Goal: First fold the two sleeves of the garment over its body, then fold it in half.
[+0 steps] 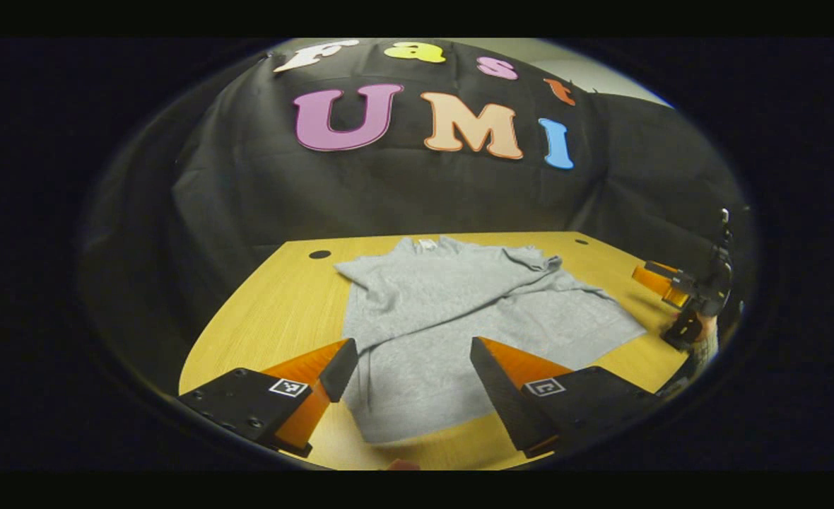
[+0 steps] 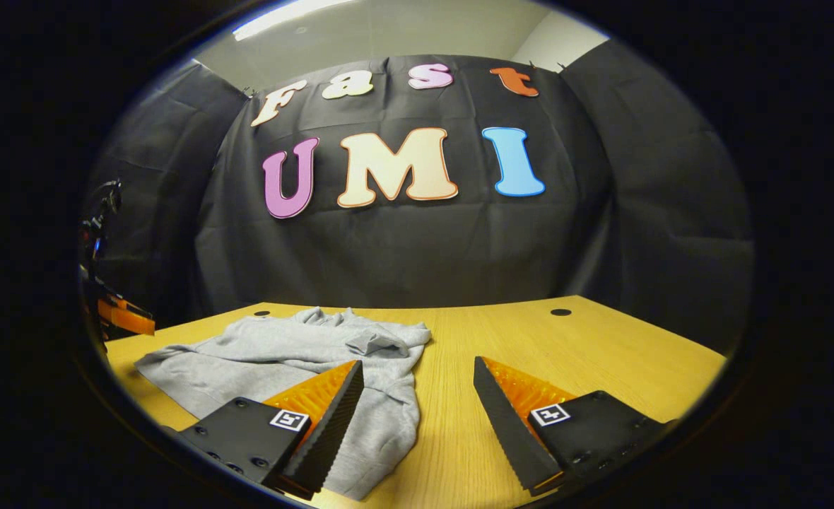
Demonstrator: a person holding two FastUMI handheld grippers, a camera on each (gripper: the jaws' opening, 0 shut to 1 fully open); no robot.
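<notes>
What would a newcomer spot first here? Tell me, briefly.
The grey garment lies rumpled on the wooden table, its sleeves drawn in over the body. The left claw hovers open above its near edge. The right claw is open too, beside the garment's edge.

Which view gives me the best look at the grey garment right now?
The left gripper view: the grey garment lies spread across the wooden table, nearly whole between the open left claw fingers, with the neck at the far end. The right gripper view sees it side-on and bunched, partly behind a finger of the open right claw.
</notes>
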